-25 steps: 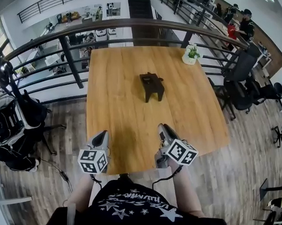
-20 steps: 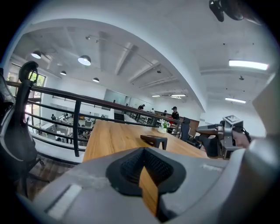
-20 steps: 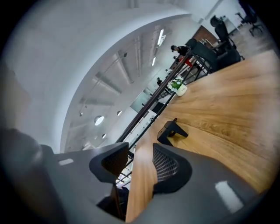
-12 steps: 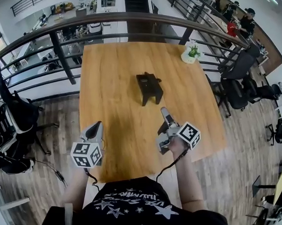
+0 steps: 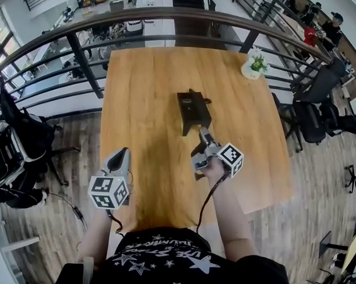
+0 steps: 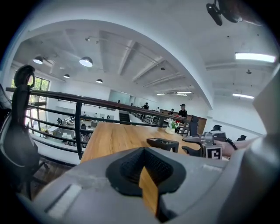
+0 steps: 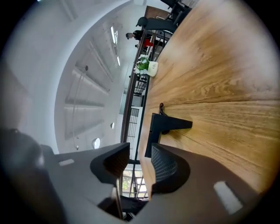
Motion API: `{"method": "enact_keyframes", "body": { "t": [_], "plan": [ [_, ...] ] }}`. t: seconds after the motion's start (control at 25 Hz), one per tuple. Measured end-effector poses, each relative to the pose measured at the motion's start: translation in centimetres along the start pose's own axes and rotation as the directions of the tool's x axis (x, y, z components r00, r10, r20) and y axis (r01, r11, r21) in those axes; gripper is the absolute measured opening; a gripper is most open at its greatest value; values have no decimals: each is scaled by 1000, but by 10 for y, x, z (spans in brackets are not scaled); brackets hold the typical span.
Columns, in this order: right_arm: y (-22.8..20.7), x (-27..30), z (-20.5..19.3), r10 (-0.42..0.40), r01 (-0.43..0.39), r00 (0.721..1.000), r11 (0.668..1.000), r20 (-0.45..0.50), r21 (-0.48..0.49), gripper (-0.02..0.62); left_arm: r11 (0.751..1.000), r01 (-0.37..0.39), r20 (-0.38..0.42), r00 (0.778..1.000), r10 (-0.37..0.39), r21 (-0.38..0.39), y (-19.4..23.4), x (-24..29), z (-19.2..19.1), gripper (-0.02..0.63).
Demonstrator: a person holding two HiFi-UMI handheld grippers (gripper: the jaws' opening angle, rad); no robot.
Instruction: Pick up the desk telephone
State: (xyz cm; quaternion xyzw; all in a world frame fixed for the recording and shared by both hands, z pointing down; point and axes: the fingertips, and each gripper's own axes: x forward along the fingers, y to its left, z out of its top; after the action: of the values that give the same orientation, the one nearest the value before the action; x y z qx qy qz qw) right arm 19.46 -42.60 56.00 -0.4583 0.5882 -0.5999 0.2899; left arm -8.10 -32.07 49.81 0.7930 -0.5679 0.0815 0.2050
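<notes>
The black desk telephone (image 5: 193,110) stands on the wooden table (image 5: 139,90), near its middle. My right gripper (image 5: 203,132) is rolled onto its side, with its tips just short of the phone's near end. In the right gripper view the phone (image 7: 168,126) lies right past the right gripper (image 7: 140,147). Its jaws have just been closing and stand a little apart, open, with nothing between them. My left gripper (image 5: 124,152) hovers over the table's near left part, well away from the phone. It looks shut and holds nothing. From the left gripper (image 6: 143,150), the phone (image 6: 164,142) is ahead to the right.
A small potted plant (image 5: 255,64) sits at the table's far right corner. A dark railing (image 5: 82,33) curves round the far and left sides. Office chairs (image 5: 319,108) crowd the right side, and a chair with dark bags (image 5: 14,144) stands on the floor at left.
My right gripper has gone forward from the table's near edge to the phone and rolled onto its side. The left gripper has moved a little forward.
</notes>
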Motion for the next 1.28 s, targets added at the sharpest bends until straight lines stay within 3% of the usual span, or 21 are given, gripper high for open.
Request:
{"method": "enact_keyframes", "body": {
  "t": [0.16, 0.28, 0.4, 0.6, 0.8, 0.88, 1.0, 1.28],
  "plan": [
    [1, 23, 4, 68, -68, 997, 998, 22, 3, 252, 1000, -16, -13, 1000, 16, -3, 5, 11, -1, 2],
    [-6, 38, 5, 57, -58, 998, 998, 36, 32, 350, 1000, -25, -19, 1000, 24, -3, 10, 18, -1, 2],
    [-11, 49, 6, 57, -58, 998, 997, 38, 45, 405, 1000, -23, -31, 999, 22, -10, 11, 24, -4, 2],
    [-20, 66, 13, 38, -43, 997, 997, 69, 70, 381, 999, -32, -55, 998, 31, -21, 17, 33, -10, 2],
    [-18, 81, 12, 49, -48, 998, 999, 50, -24, 351, 999, -39, -73, 997, 37, -34, 23, 37, -15, 2],
    [-19, 85, 13, 31, -30, 998, 999, 63, -18, 343, 998, -40, -82, 996, 37, -40, 24, 37, -18, 2],
    [-30, 92, 18, -2, 3, 997, 1000, 80, -11, 247, 998, -38, -87, 996, 33, -49, 24, 37, -22, 2],
    [-43, 102, 22, -78, 75, 993, 996, 88, 45, 235, 997, -37, -102, 994, 30, -67, 24, 38, -33, 2]
  ]
}}
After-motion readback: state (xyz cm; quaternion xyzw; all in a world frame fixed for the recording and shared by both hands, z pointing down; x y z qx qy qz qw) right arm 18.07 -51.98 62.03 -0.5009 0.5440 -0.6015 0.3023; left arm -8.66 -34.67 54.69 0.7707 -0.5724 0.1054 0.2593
